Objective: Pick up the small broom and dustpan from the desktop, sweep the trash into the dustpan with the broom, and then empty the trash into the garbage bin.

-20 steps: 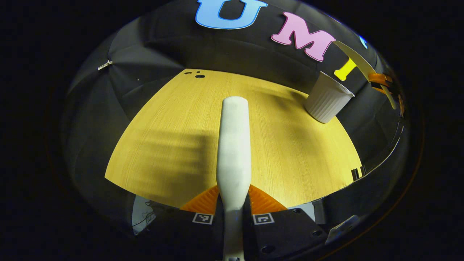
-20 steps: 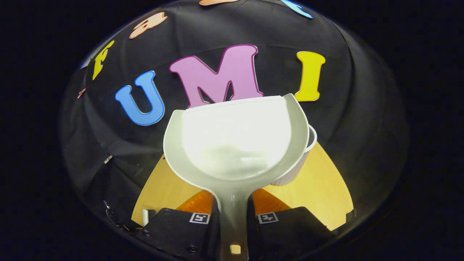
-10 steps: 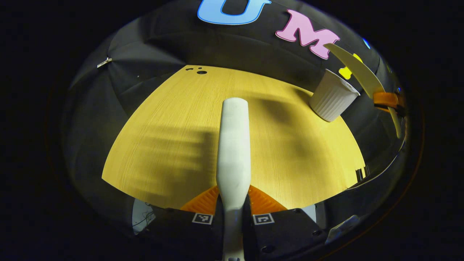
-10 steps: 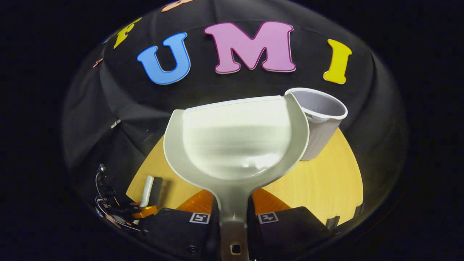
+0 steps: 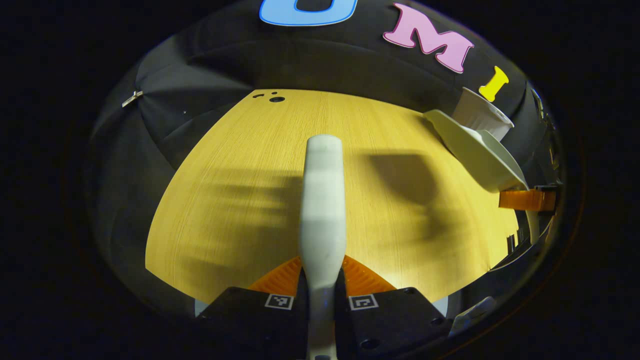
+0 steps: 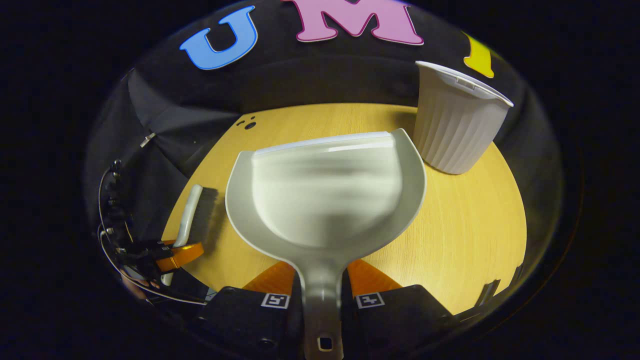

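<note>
Garbage bin (image 6: 457, 125) on wooden desktop (image 6: 470, 235)

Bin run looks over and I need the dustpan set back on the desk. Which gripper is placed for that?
Right. The right gripper is shut on the dustpan handle, pan held over the desktop beside the garbage bin. The left gripper is shut on the broom.
</note>
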`<state>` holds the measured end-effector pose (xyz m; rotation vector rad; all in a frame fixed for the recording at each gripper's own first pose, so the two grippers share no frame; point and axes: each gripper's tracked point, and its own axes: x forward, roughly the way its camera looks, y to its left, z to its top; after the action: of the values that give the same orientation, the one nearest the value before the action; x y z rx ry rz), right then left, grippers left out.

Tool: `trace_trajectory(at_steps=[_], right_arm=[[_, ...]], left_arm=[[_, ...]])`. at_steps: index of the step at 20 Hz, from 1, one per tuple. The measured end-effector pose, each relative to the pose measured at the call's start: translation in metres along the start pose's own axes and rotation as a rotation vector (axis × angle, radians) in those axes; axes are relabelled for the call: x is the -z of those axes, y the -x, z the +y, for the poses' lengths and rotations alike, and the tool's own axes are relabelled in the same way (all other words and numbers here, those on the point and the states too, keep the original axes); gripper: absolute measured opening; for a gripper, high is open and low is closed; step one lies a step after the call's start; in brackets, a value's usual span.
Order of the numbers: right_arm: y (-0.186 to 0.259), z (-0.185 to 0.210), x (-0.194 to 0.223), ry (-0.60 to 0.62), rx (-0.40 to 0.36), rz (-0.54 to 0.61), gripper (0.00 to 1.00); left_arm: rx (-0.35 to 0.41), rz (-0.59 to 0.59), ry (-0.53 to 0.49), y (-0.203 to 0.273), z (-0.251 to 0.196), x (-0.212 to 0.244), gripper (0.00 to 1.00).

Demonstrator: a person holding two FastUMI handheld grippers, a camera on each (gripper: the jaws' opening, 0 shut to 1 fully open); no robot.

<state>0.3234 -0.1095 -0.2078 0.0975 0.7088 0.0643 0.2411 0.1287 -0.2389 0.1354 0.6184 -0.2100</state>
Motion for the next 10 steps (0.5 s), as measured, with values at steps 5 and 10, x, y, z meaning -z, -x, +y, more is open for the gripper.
trace_trajectory(at_steps=[5,10], right_arm=[[-0.043,-0.014,0.017,0.003,0.026,0.065,0.34],[-0.065,-0.025,0.025,-0.041,0.049,0.130,0.38]], left_arm=[[-0.036,0.043,-0.044,-0.032,-0.004,-0.011,0.26],[-0.074,0.099,-0.110,-0.055,-0.013,-0.018,0.27]])
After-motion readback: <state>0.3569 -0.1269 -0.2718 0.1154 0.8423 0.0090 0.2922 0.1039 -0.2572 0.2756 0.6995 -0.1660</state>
